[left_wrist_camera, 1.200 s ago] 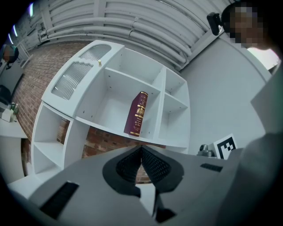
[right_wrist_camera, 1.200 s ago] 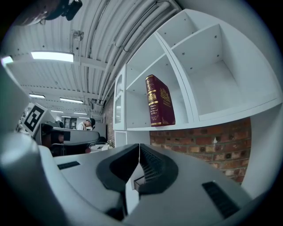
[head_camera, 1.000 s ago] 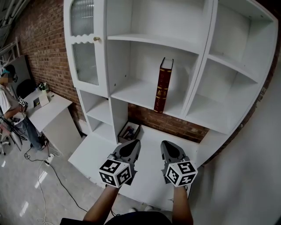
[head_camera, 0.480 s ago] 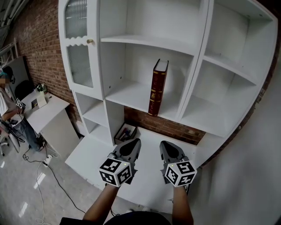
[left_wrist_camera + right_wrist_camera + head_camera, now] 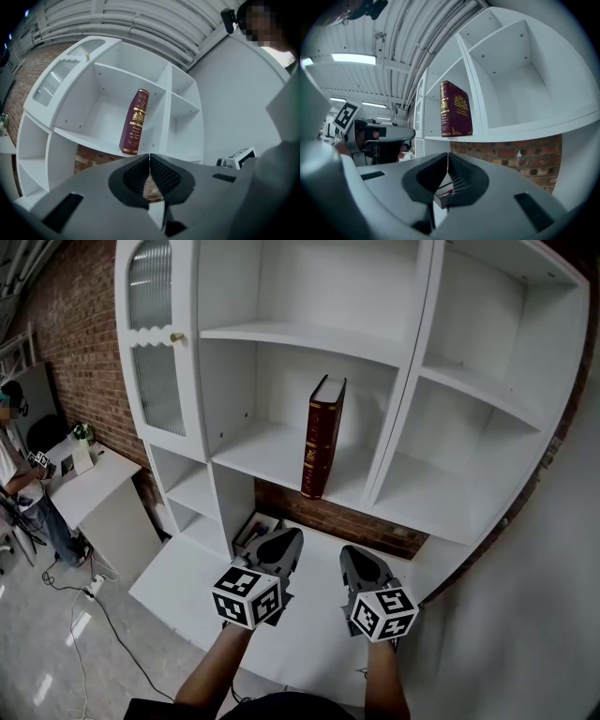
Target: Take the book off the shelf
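A dark red book [image 5: 322, 437] with gold print stands upright, alone, in the middle compartment of the white shelf unit [image 5: 281, 451]. The left gripper view has the book's spine [image 5: 135, 122] just above the jaws; the right gripper view has the book [image 5: 455, 115] up and ahead. My left gripper [image 5: 286, 542] and right gripper [image 5: 355, 557] hover side by side over the white desk surface [image 5: 178, 577], below and short of the book. Both are shut, jaw tips touching, holding nothing.
A small open box [image 5: 254, 529] with items lies on the desk under the shelf, beside the left gripper. A glass cabinet door [image 5: 155, 352] closes the upper left compartment. Brick wall [image 5: 361, 521] shows behind. A person [image 5: 14, 465] stands at a table far left.
Both grippers moved forward toward the shelf, the left one rising a little. The shelf and book shifted left and down in the head view. Jaws stayed shut.
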### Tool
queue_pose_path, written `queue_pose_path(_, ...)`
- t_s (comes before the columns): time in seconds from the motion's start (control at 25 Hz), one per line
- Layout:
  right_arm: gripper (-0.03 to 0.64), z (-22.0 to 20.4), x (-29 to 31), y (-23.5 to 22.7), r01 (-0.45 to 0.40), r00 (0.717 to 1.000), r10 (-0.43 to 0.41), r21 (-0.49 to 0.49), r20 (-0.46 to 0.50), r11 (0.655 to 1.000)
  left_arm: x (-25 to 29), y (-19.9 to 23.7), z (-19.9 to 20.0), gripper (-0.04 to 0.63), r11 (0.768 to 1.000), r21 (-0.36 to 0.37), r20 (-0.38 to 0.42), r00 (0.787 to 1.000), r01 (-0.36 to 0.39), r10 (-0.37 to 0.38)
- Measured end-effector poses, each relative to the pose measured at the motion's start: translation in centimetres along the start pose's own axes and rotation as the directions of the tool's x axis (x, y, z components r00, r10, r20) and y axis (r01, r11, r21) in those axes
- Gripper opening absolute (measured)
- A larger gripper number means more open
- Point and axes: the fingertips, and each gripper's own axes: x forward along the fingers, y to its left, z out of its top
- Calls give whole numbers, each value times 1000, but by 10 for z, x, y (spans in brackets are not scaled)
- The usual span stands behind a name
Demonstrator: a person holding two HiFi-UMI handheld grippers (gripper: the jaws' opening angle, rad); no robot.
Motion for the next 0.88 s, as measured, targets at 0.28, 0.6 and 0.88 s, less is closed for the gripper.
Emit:
queue_pose_path(0.28,20,6,5,-12,-8,1000,8,3,12,1000,26,1,17,17,999,35,20,1000,-3,2)
queue_pose_path(0.6,20,11,7,-29,2,1000,-2,15,29,1000,47,17,41,18,998,44,33,998,-53,52)
queue_pose_path(0.88,20,11,6,-41,15,1000,-16,15,23,1000,63,23,58,66,998,4,78,995,-60,59)
